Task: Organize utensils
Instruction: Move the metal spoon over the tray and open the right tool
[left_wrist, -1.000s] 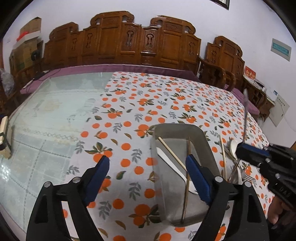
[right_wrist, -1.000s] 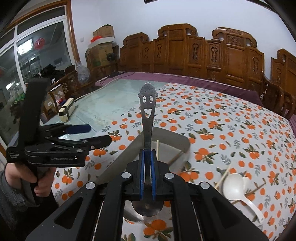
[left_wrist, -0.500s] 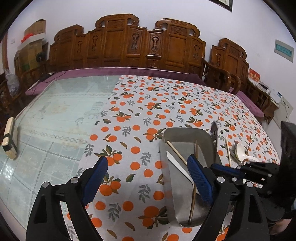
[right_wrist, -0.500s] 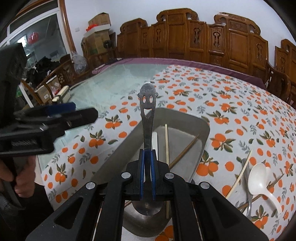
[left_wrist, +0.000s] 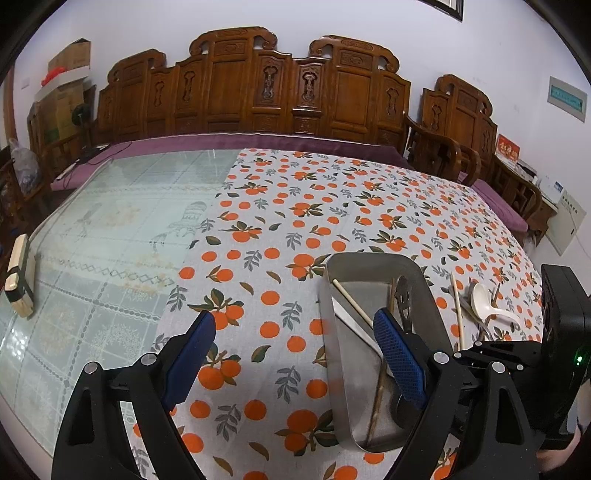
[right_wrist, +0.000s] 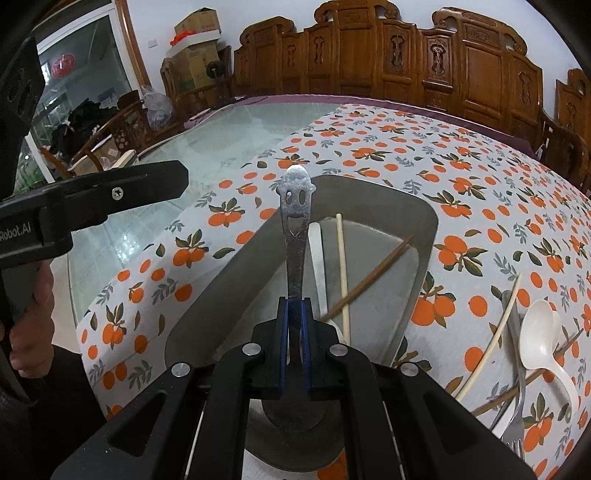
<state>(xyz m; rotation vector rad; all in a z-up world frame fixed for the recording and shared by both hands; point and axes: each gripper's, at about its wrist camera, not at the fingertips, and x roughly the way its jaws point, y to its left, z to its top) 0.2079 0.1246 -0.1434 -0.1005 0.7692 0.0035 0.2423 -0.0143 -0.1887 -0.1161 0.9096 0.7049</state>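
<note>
My right gripper is shut on a metal spoon with a smiley-face handle and holds it low over the steel tray. The spoon handle and tray also show in the left wrist view. The tray holds a pale chopstick, a brown chopstick and a white utensil. My left gripper is open and empty, hovering over the tablecloth at the tray's left edge. A white spoon, a fork and chopsticks lie right of the tray.
The orange-print tablecloth covers the right half of a glass-topped table. A wooden block lies at the table's left edge. Carved wooden chairs line the far side.
My right gripper has lowered the metal spoon down toward the tray, tilting it flatter. My left gripper has stayed open and shifted slightly.
</note>
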